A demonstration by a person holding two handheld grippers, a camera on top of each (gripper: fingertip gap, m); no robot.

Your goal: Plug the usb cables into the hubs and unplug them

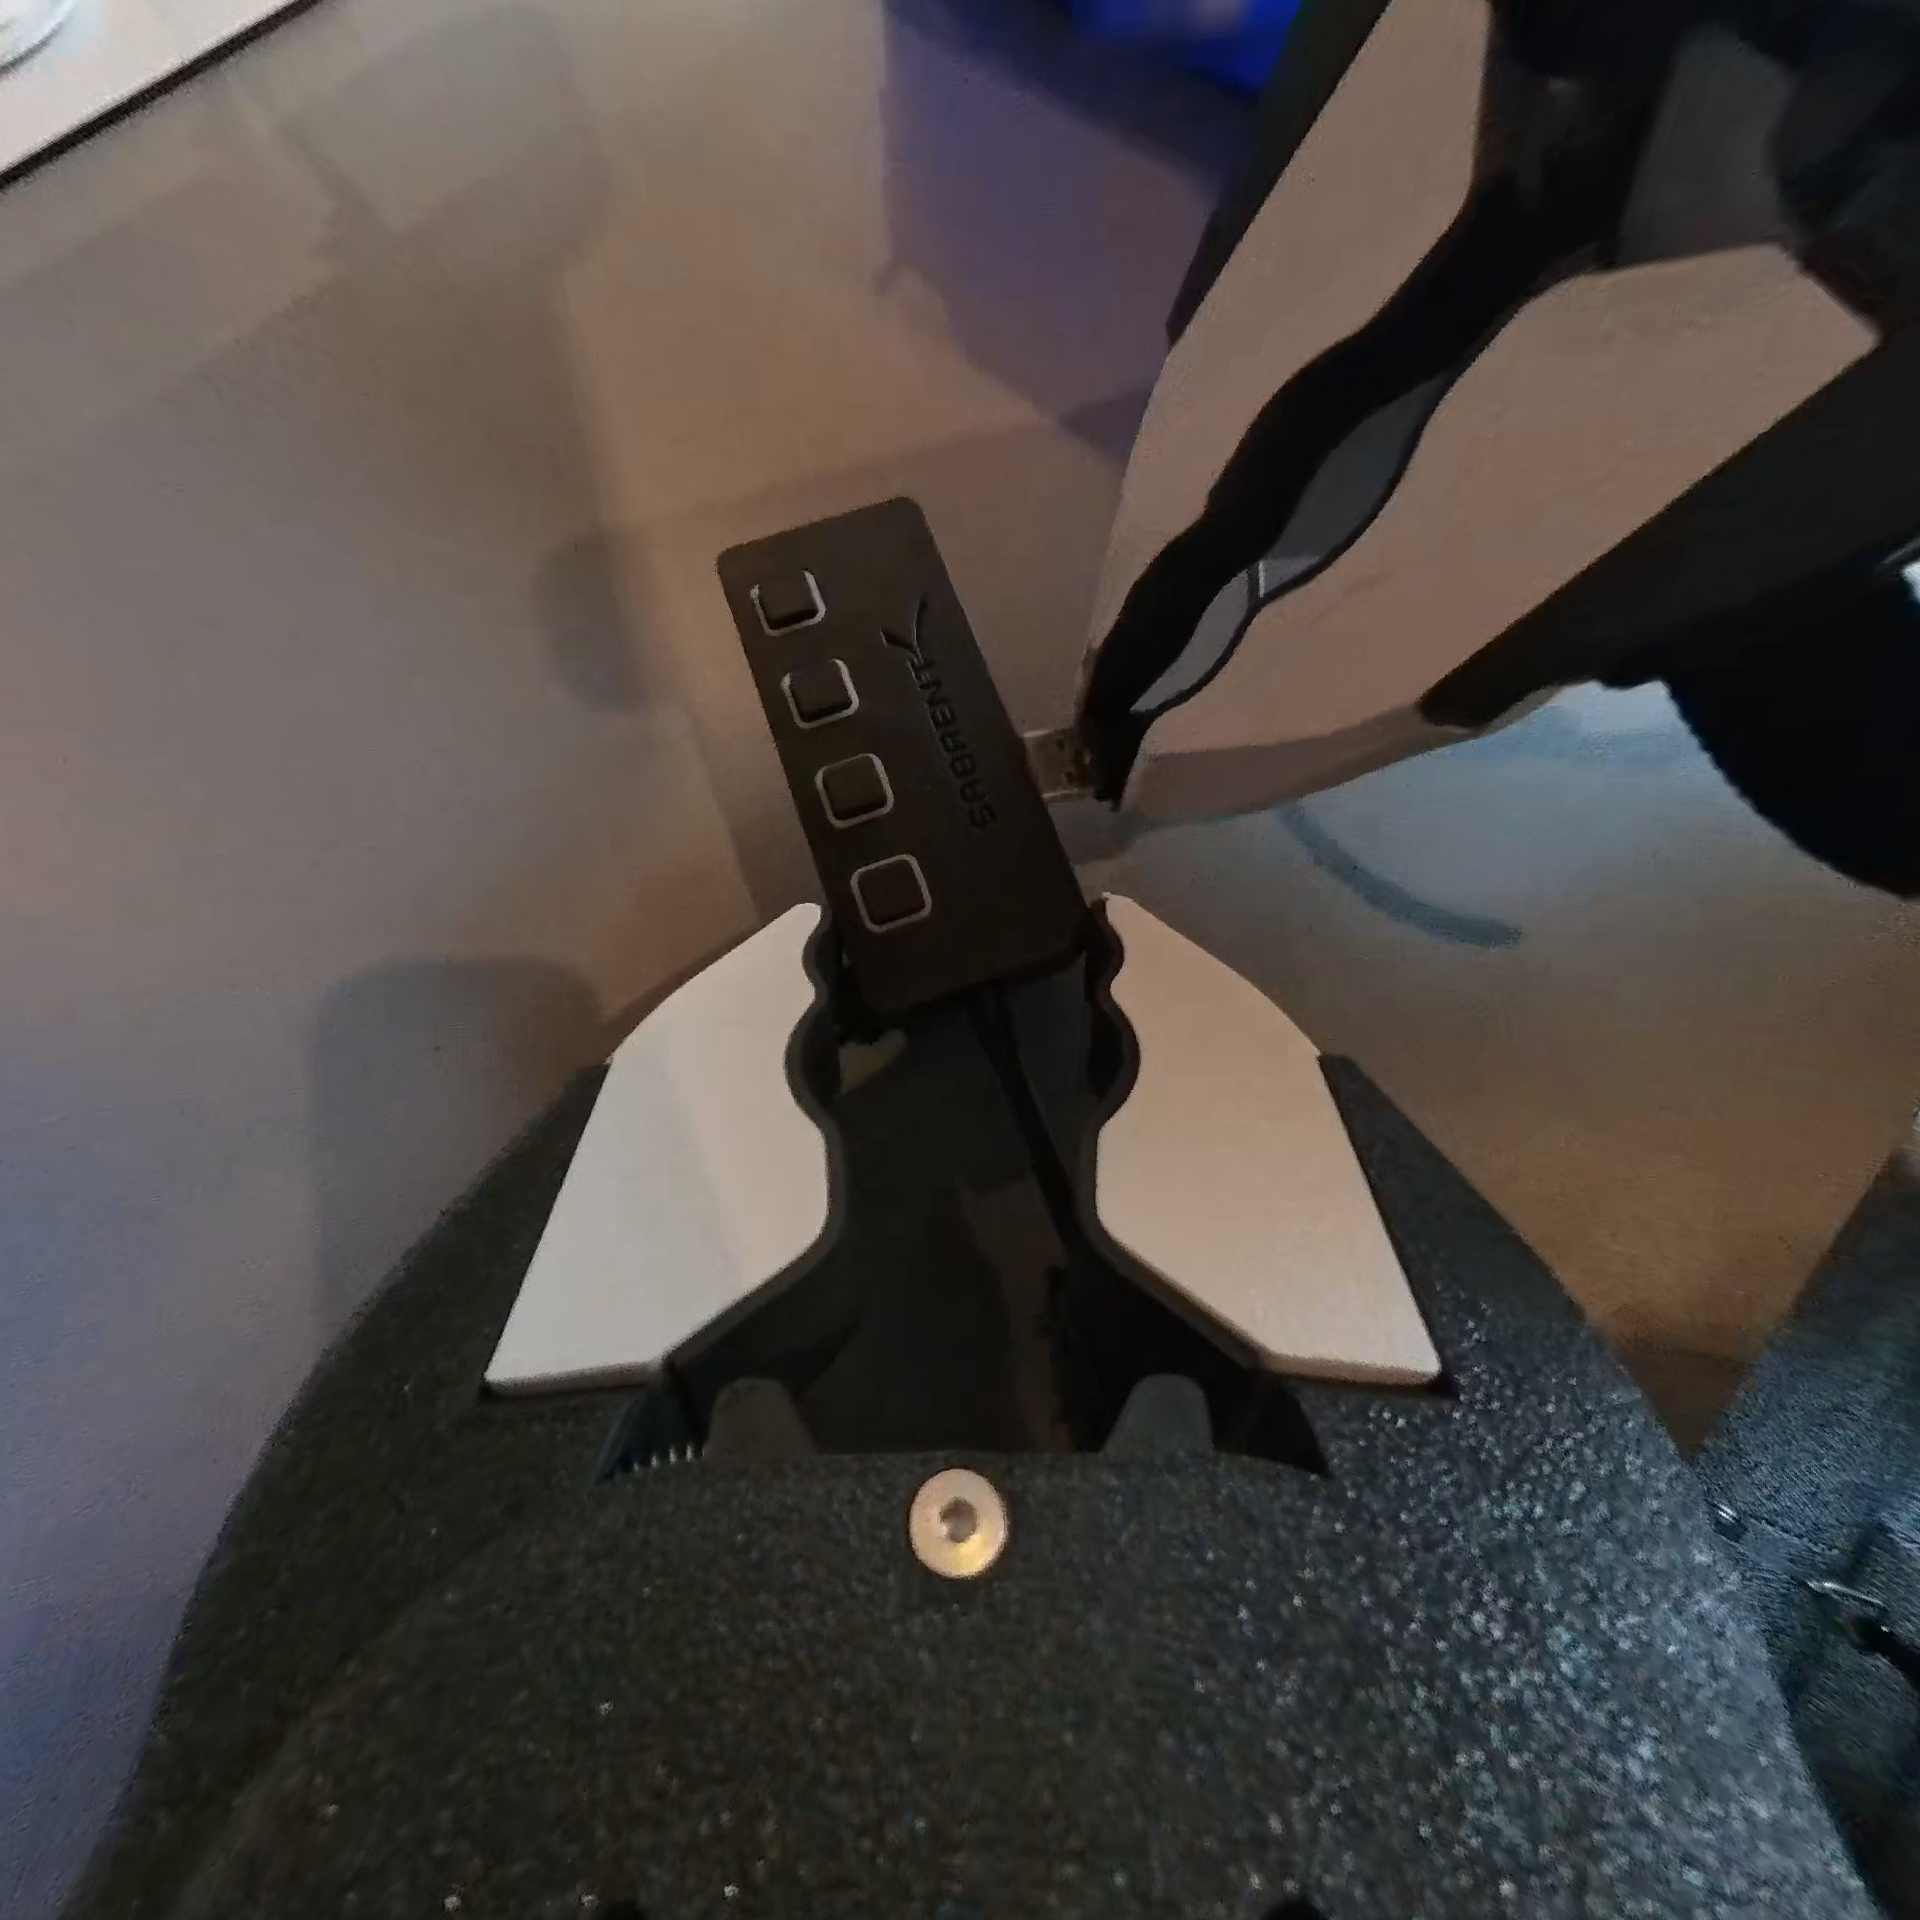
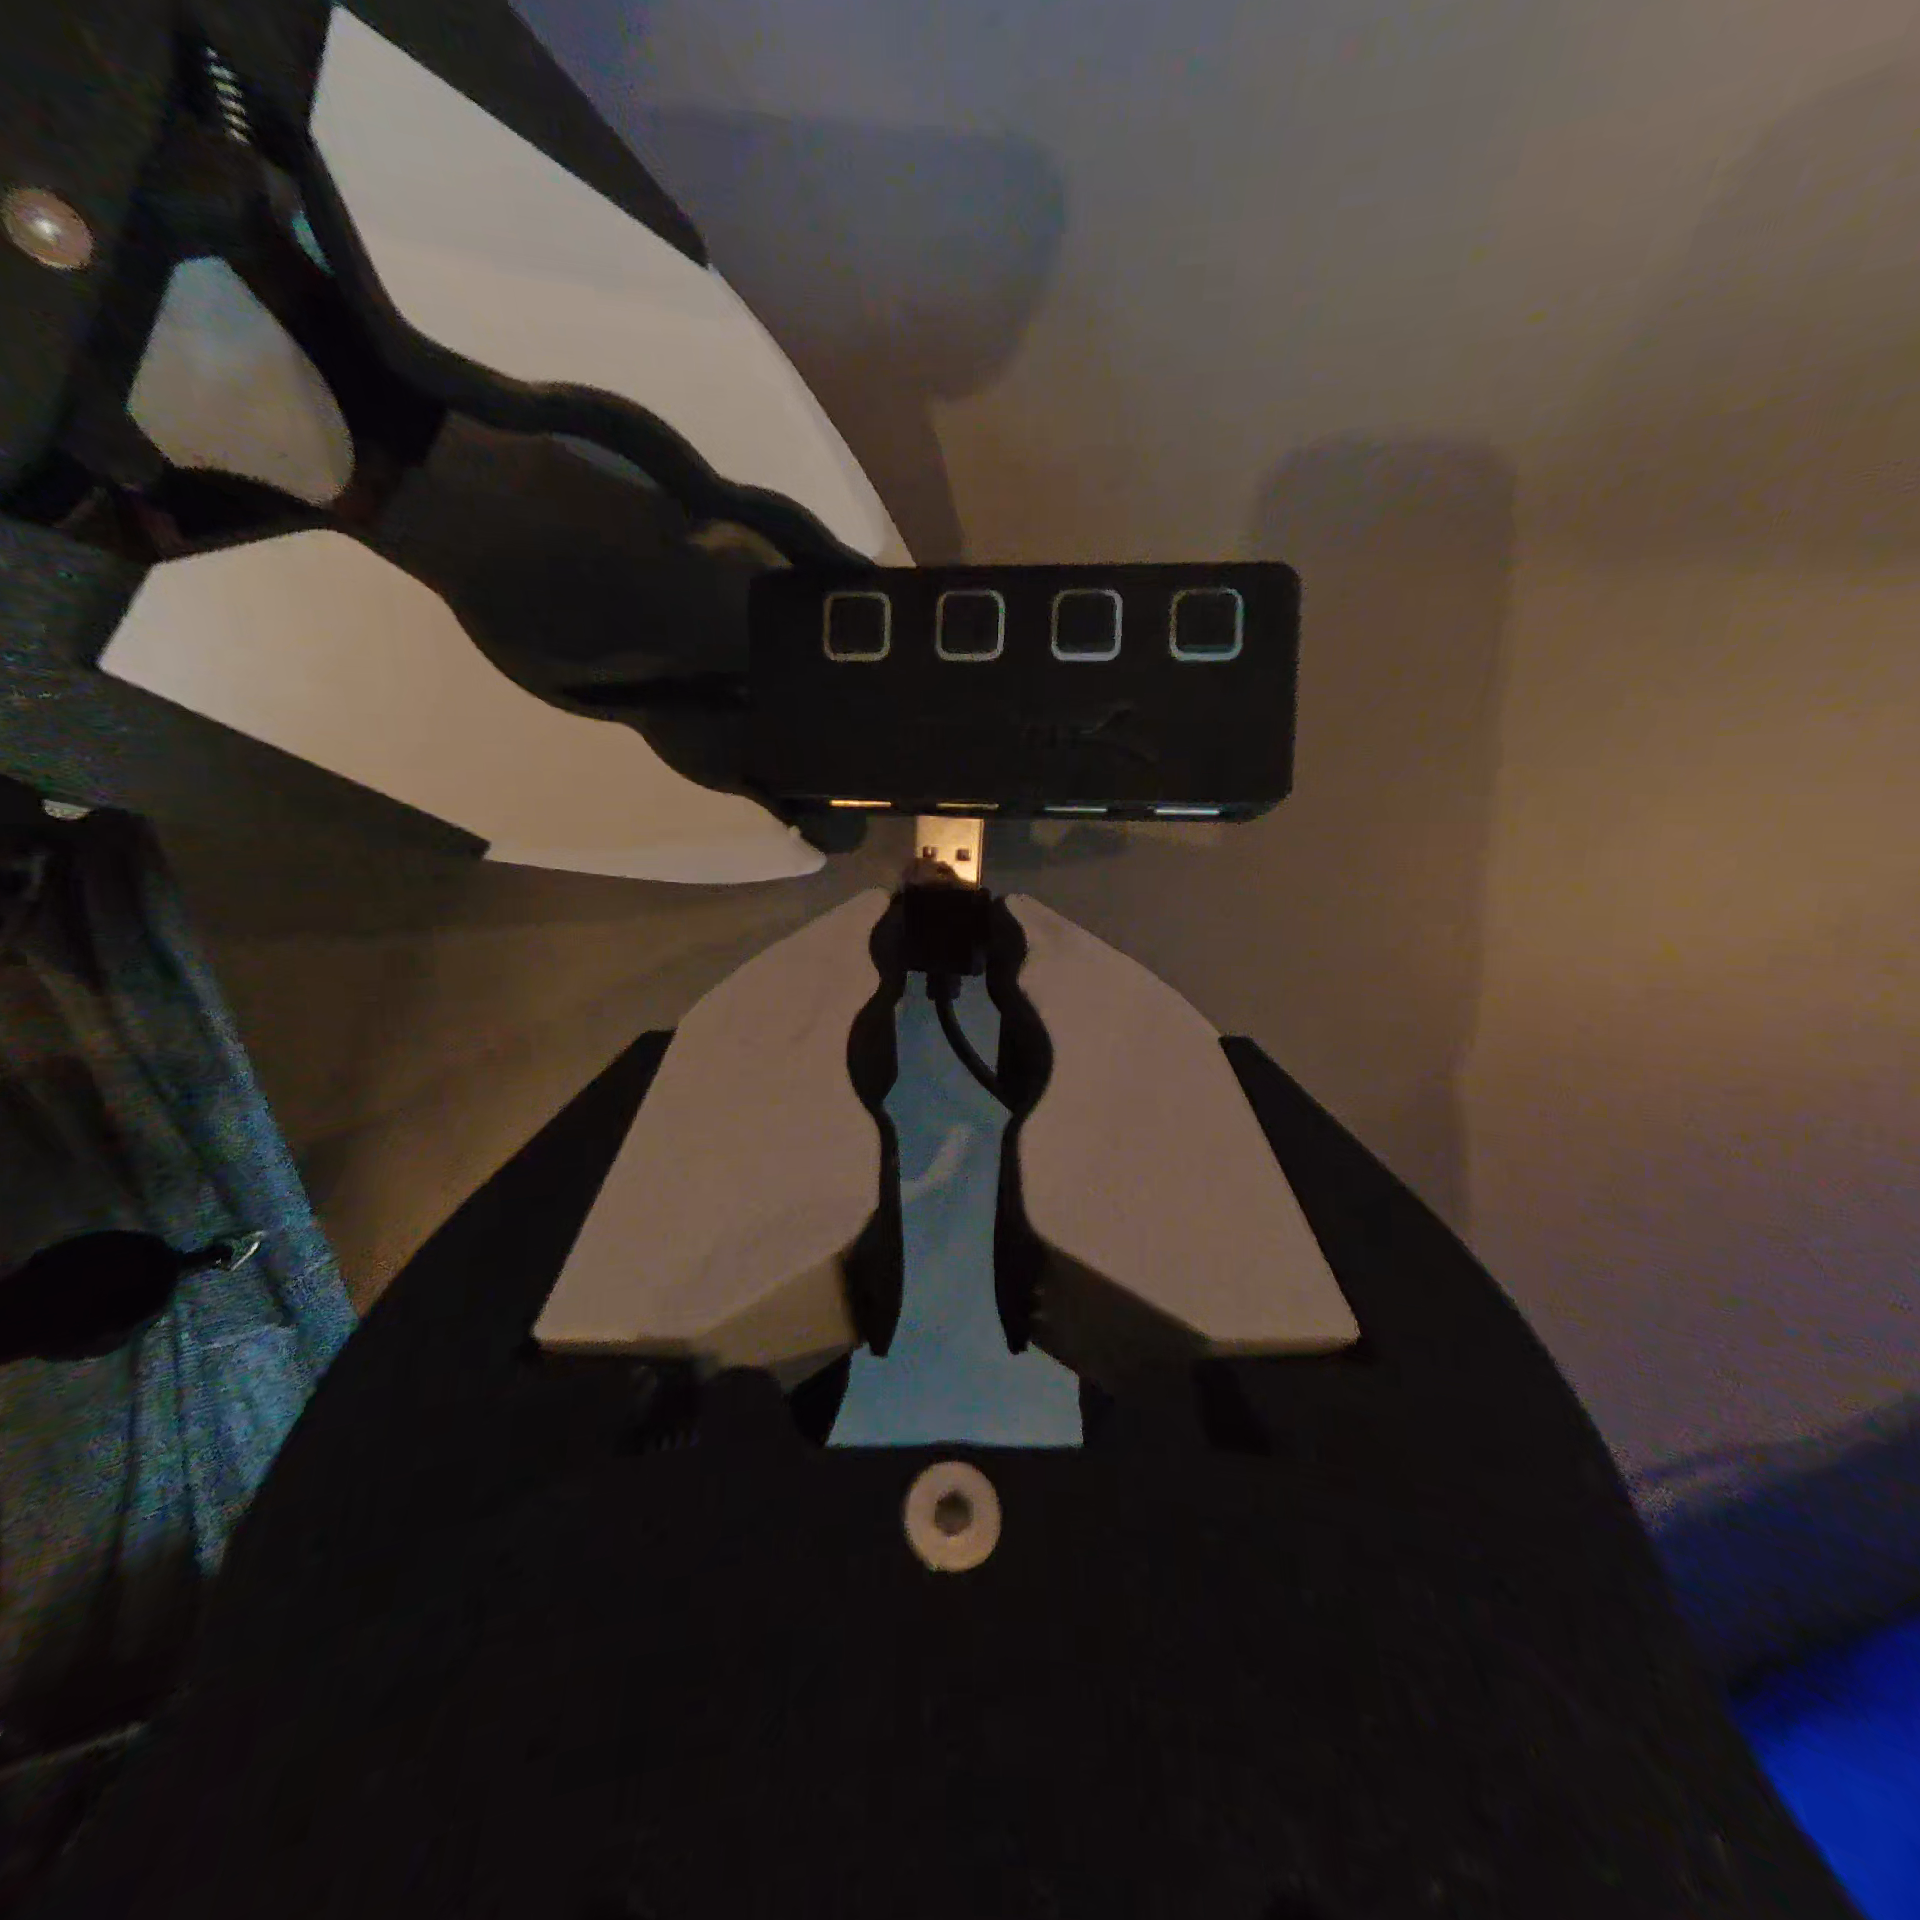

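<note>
Left gripper [image 1: 961, 935] clamps hub [image 1: 904, 748]; right gripper [image 2: 948, 925] pinches plug [image 2: 948, 844], seemingly just outside port.

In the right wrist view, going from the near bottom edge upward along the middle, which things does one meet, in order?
Right tongs → black cable held between them → metal USB plug → black hub with four square buttons, held at its left end by the left tongs.
</note>
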